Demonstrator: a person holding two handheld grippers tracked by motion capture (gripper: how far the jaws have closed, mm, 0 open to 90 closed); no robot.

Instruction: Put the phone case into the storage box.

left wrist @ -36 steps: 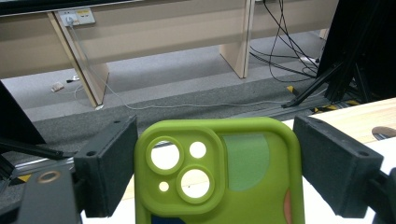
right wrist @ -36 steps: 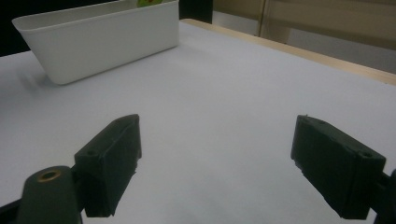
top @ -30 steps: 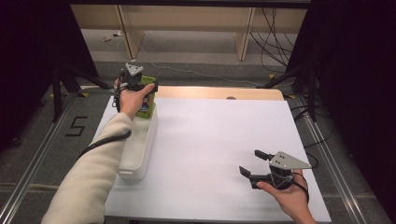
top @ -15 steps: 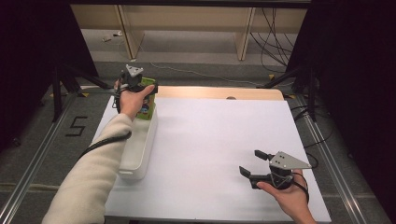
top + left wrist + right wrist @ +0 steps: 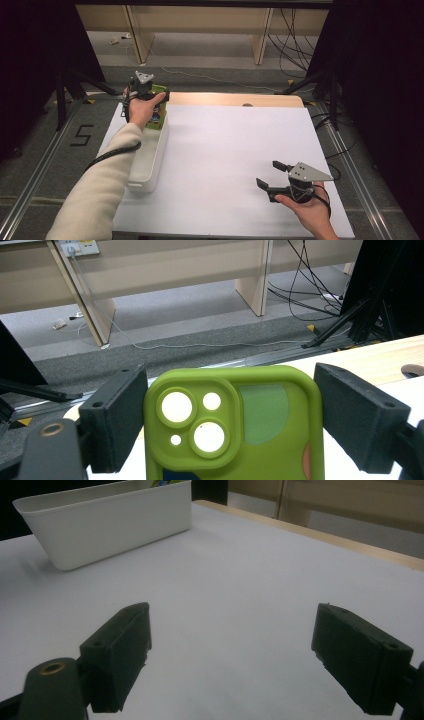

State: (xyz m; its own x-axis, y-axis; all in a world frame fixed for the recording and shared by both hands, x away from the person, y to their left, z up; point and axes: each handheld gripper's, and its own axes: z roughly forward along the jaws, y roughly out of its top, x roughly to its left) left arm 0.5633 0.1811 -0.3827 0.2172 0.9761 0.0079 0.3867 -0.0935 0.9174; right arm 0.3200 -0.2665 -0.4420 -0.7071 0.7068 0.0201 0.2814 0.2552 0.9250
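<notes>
The green phone case [image 5: 232, 422] stands upright with its long axis vertical, its camera end uppermost, and its back faces the left gripper view's camera. It is a matte, rubbery-looking lime green shell with rounded corners and a raised square camera block at the upper left, pierced by two large round holes and two small ones through which pale light shows. Beside that block sits a duller green patch with a curved edge, and a bit of orange and dark blue print shows near the lower edge. The left hand-held gripper [image 5: 232, 425] grasps the case by its two long edges, the flat black foam-faced pads pressed against either side. In the high view the case [image 5: 159, 111] is at the far left of the counter [image 5: 235, 140], over the far end of a white plastic bin [image 5: 147, 160], a long, smooth, round-cornered tub with slightly flared walls. The left hand-held gripper [image 5: 150, 96] there points away from the person, a pale sleeve [image 5: 95, 195] reaching up to it. The counter is covered by a plain white matte sheet, with a strip of light wood along its far edge. The right hand-held gripper [image 5: 270, 176] is near the counter's near right corner, its jaws spread wide with nothing between them, just above the white surface.
</notes>
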